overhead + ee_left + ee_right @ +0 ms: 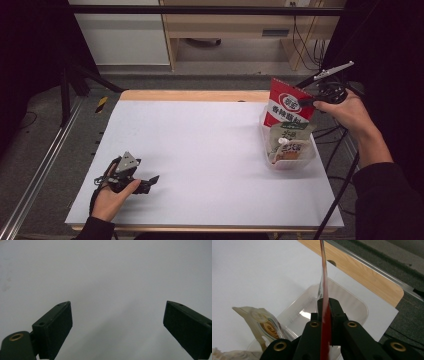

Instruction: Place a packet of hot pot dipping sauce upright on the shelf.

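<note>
Your right gripper (306, 101) is clamped on the red snack packet (289, 104), holding it upright over the clear plastic tub (305, 161); your left gripper (150, 181) rests on the white table (200, 150), jaws spread and empty

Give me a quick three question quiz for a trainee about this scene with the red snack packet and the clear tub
1. True or false: the right gripper is shut on the red packet.
2. Which best describes the left gripper? A) clamped on a pouch B) open over the white table sheet C) inside the tub
3. Fill in: the beige pouch already lies in the clear plastic ____.

Key
1. True: its jaws pinch the packet's edge above the tub.
2. B: nothing lies between its jaws.
3. tub
</note>
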### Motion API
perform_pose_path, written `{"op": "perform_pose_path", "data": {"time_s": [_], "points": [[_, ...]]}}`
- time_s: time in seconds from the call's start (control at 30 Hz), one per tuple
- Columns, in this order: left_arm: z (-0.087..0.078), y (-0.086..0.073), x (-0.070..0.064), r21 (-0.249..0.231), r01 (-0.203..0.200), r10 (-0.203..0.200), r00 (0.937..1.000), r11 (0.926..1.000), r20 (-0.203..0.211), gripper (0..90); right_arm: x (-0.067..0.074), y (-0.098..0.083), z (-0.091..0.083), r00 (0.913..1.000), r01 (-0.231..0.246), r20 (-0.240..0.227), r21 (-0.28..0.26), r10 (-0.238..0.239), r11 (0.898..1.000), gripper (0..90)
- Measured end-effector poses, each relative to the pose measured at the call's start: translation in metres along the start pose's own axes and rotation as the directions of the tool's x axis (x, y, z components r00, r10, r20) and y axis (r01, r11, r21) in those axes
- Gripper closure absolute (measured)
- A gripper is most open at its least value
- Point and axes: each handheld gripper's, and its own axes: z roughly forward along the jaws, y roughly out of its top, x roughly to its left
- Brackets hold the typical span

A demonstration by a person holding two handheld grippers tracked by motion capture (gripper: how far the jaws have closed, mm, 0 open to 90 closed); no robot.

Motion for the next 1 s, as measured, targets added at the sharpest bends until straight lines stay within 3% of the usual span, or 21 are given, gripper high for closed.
{"op": "perform_pose_path", "data": {"time_s": [0.23, 0.43, 0.5, 0.57, 0.63, 0.67, 0.7, 0.87, 1.0], "points": [[0.001, 0.000, 0.000, 0.005, -0.001, 0.001, 1.0000, 1.0000, 0.000, 8.5, -0.010, -0.012, 0.004, 0.9990, -0.030, 0.034, 0.011, 0.029, 1.000, 86.5], [0.000, 0.000, -0.001, 0.003, -0.001, 0.001, 1.0000, 1.0000, -0.002, 8.5, -0.009, -0.015, 0.002, 0.9921, -0.046, 0.117, 0.010, 0.044, 0.999, 54.4], [-0.001, 0.000, 0.000, 0.000, 0.001, -0.001, 1.0000, 1.0000, -0.003, 8.5, -0.005, -0.013, -0.001, 0.9860, -0.039, 0.162, -0.013, 0.041, 0.999, 40.5], [-0.001, 0.000, 0.000, 0.001, 0.000, 0.000, 1.0000, 1.0000, -0.003, 8.5, 0.002, -0.008, -0.008, 0.9800, -0.010, 0.198, -0.074, 0.025, 0.997, 35.3], [-0.001, 0.000, 0.000, 0.002, 0.000, 0.000, 1.0000, 1.0000, -0.006, 8.5, 0.006, -0.006, -0.011, 0.9786, 0.003, 0.205, -0.093, 0.016, 0.996, 31.6], [-0.001, 0.000, 0.001, 0.002, -0.001, 0.001, 1.0000, 1.0000, -0.006, 8.5, 0.019, -0.001, -0.019, 0.9724, 0.034, 0.234, -0.137, -0.001, 0.990, 27.5], [-0.001, 0.000, 0.001, 0.001, -0.001, 0.001, 1.0000, 1.0000, -0.008, 8.5, 0.024, 0.000, -0.021, 0.9721, 0.039, 0.235, -0.151, -0.002, 0.988, 27.5], [-0.002, -0.001, 0.002, 0.001, 0.001, -0.001, 0.9999, 1.0000, -0.014, 8.4, 0.072, 0.003, -0.025, 0.9756, 0.098, 0.213, -0.203, -0.054, 0.974, 25.0], [-0.002, -0.001, 0.002, 0.000, 0.001, -0.001, 0.9999, 1.0000, -0.014, 8.3, 0.115, -0.001, -0.015, 0.9794, 0.126, 0.184, -0.234, -0.083, 0.964, 21.9]]}}
